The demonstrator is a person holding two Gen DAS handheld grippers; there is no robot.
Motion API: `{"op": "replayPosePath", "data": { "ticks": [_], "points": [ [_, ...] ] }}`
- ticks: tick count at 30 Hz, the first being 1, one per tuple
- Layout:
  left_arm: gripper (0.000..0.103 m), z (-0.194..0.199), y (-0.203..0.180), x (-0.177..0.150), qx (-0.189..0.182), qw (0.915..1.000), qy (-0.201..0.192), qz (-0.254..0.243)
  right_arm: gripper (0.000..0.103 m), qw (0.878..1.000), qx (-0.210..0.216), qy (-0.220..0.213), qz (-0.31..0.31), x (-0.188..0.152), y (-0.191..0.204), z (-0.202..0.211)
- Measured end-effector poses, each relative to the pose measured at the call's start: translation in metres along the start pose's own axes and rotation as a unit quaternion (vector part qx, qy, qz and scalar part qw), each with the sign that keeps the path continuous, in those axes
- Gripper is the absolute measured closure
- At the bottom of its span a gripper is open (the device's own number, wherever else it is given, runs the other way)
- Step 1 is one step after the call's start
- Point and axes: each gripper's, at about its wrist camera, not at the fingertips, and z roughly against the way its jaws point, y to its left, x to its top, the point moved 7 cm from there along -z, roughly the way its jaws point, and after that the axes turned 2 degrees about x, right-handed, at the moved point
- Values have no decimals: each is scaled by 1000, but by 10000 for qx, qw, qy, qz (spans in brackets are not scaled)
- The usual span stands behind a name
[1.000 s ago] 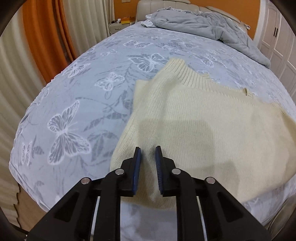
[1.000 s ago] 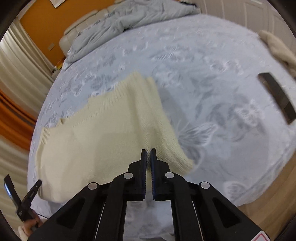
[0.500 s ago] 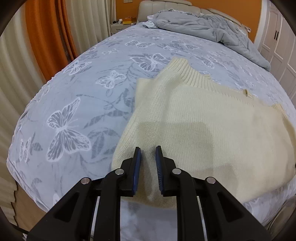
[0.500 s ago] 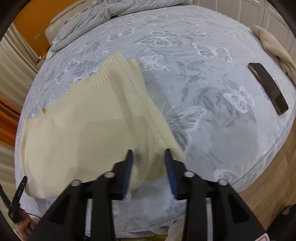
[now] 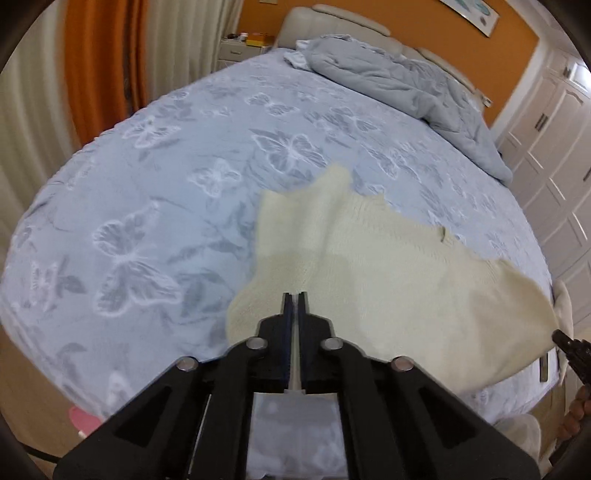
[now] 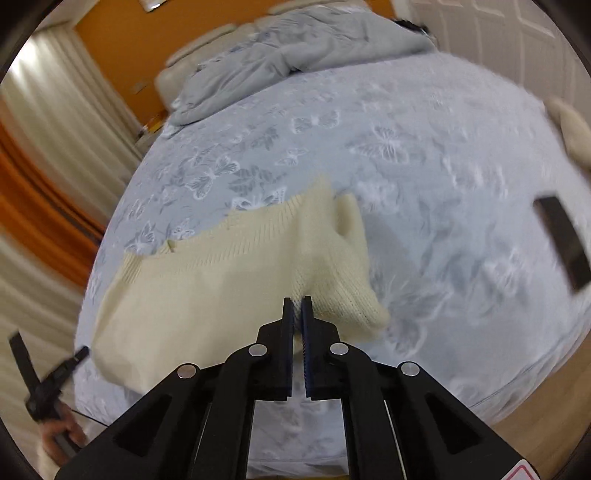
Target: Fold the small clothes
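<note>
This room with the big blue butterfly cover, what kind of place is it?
Most likely a home bedroom. A wide bed fills the view, with a rumpled grey duvet against a padded headboard and white wardrobe doors to one side.

A cream knit sweater (image 5: 388,273) is lying spread across the near part of the butterfly-print bedspread (image 5: 155,206), its ribbed hem pointing toward the headboard and its two near corners lifting into peaked folds.
</note>
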Motion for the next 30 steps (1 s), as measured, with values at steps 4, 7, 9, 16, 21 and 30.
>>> {"op": "replayPosePath", "data": {
  "ticks": [4,7,9,16,21,30],
  "points": [
    [103,-52,31,-31,549,9941,924,125,100,9834,-686,1603,-494,-53,-61,-70],
    [103,-41,37,-29,337,9961,690,425,89,9878,-623,1288,-609,-54,-61,-59],
    [103,-24,31,-15,204,9984,363,382,82,9899,-775,1066,-522,-44,-58,-48],
    [58,-40,-19,51,36,9999,26,104,55,9973,-694,225,127,39,-24,-51],
    [41,-99,-57,78,246,9990,-23,-363,46,9951,-829,167,522,80,-15,-107],
    [95,-124,-41,79,313,9992,202,-130,93,9999,38,71,142,93,-5,-128]
  ]
}}
